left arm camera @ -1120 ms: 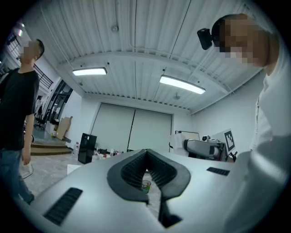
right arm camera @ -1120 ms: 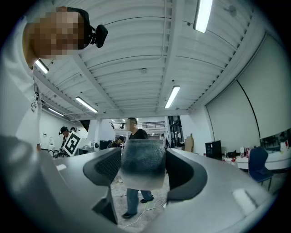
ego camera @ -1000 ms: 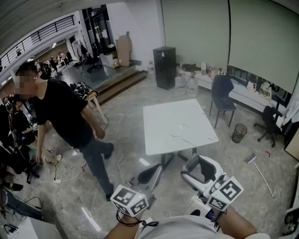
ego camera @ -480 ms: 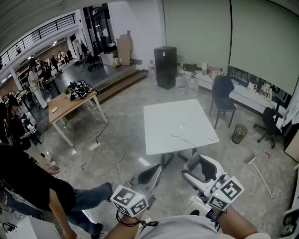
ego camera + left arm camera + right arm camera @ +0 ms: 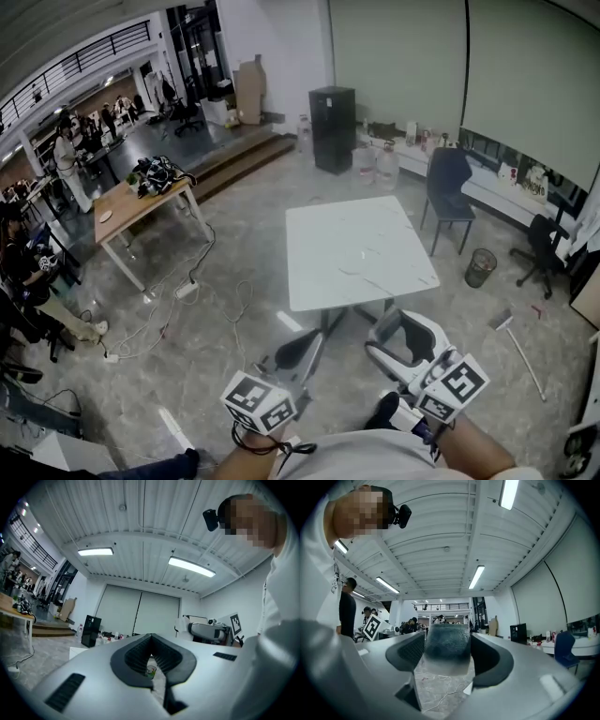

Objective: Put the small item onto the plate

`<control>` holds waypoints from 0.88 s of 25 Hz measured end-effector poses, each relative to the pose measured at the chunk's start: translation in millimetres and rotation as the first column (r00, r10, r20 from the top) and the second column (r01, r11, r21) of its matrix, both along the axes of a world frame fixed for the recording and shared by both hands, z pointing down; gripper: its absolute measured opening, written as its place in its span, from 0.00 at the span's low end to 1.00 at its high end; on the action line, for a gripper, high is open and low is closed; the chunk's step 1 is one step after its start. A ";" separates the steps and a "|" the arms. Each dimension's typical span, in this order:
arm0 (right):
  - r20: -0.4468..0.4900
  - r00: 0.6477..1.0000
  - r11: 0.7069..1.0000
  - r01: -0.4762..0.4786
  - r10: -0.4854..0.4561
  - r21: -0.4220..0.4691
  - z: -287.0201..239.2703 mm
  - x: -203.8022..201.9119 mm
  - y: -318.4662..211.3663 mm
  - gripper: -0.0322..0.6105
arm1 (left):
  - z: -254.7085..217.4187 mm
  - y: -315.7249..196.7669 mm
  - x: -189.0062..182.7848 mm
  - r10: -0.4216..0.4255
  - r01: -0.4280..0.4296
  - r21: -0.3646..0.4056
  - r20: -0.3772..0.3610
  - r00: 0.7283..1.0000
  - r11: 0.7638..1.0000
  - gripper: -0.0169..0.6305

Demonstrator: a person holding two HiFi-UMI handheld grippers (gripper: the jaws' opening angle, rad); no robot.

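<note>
Two grippers low, well short of table (image 5: 361, 248). Right gripper (image 5: 447, 660) clamps dark small item (image 5: 446, 644); left gripper (image 5: 151, 660) closed, empty. We judge carrying step; next, reach table, locate plate.

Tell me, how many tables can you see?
2. A white square table in the middle; a wooden table at the left. The long wall counter isn't counted; more may be hidden far back.

head view: way up, staring steeply down over the floor (image 5: 234, 281) and white table (image 5: 361, 251); left gripper (image 5: 300, 349) and right gripper (image 5: 394, 339) at its bottom edge
left gripper view: along its jaws, tipped up at the ceiling (image 5: 140, 527)
right gripper view: same tilt, small item (image 5: 446, 651) right in its face
shared: black cabinet (image 5: 332, 131), in all three
</note>
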State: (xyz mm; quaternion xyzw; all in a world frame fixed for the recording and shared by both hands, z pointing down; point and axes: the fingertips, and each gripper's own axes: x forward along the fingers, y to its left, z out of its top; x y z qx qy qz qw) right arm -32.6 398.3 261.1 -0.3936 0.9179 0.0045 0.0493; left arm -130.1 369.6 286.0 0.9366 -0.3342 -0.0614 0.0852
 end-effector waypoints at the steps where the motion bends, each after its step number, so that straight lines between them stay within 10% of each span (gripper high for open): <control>1: -0.004 1.000 1.000 -0.001 0.001 -0.002 2.2 2.9 -6.2 0.52 | 2.7 -5.9 3.2 0.000 0.000 -0.003 -0.002 1.000 1.000 0.03; 22: -0.021 0.994 0.993 0.108 -0.109 -0.043 31.8 137.0 -252.4 0.52 | 23.1 -246.2 133.6 -0.132 0.132 -0.017 0.004 0.991 0.991 0.03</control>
